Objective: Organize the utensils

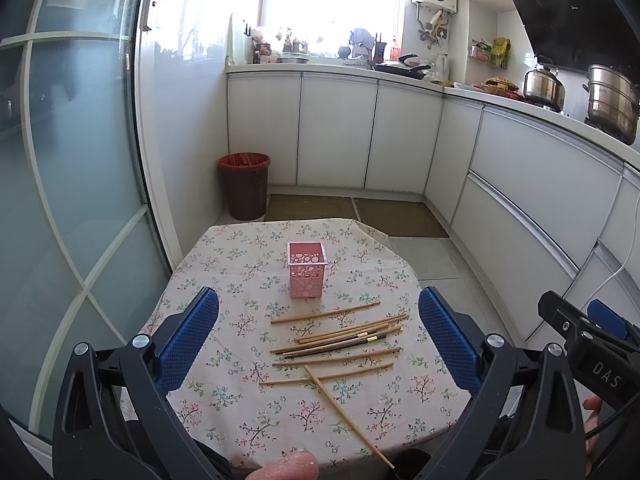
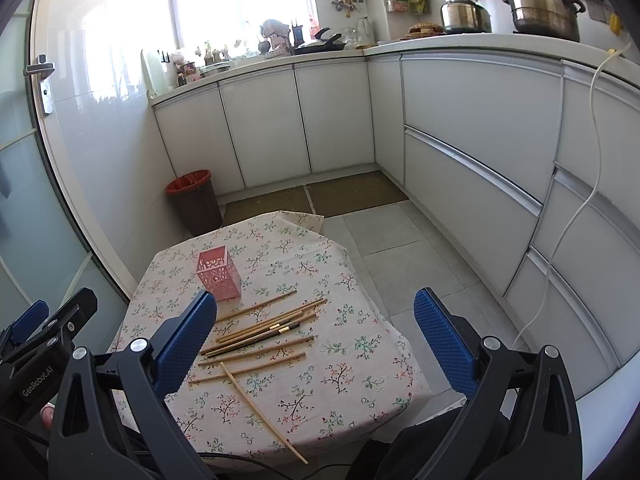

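A pink perforated square holder (image 1: 306,269) (image 2: 219,273) stands upright and empty on a small table with a floral cloth (image 1: 224,268) (image 2: 360,320). Several wooden chopsticks (image 1: 340,340) (image 2: 260,332), a dark pair among them, lie scattered in front of it; one chopstick (image 1: 348,416) (image 2: 262,410) lies crosswise toward the near edge. My left gripper (image 1: 319,312) hovers open above the pile, nothing between its blue pads. My right gripper (image 2: 316,316) hangs open over the table's right part, also holding nothing. Each gripper shows at the edge of the other's view.
A brown bin with a red liner (image 1: 244,185) (image 2: 195,199) stands on the floor beyond the table. White cabinets (image 1: 540,200) (image 2: 472,152) run along the back and right. A glass door (image 1: 72,184) is on the left. A white cable (image 2: 580,216) hangs down the cabinets.
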Demonstrator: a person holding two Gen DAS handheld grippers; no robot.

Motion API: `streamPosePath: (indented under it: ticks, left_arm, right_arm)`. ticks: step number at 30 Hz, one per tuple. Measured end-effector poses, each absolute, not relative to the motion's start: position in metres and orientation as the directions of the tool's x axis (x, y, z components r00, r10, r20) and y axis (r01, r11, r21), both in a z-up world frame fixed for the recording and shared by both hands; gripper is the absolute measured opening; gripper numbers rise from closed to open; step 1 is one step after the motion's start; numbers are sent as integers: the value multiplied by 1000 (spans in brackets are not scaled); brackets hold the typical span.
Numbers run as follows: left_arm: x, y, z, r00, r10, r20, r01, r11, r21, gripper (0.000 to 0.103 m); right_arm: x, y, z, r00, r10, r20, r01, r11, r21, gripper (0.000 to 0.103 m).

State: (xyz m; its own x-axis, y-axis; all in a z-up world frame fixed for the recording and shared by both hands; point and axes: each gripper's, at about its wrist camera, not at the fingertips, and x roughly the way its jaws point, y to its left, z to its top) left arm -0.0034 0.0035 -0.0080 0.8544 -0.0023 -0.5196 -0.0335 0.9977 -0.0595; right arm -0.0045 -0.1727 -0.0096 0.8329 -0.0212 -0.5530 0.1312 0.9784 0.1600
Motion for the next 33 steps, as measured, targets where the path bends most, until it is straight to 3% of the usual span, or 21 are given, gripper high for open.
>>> streamPosePath:
  ticks: [13,18,26,30,33]
  left_arm:
    - [4,3,-13,839,-2,-544,-32,998,-54,96]
    - [24,2,-31,784,-9,-621,-22,999,-42,96]
    - [91,10,-143,409,-110,-906,-14,992,-127,96]
    - [116,24,-206,234,-139,-962,-128,977,-173,95]
    - [132,30,-241,118,-213,-970,-228,945,-235,84]
  right_arm:
    - [0,-174,-12,821,-15,-571,134,977,166,96]
    - [11,-182,-20,799,-11,-602,149,972,181,96]
    - [37,-227,-56,714,71,-697,228,917,327,96]
    - [51,-246,-81,676,90,-732,266,896,356,96]
    - [64,-254,-103,637,123,-761,280,883,377,96]
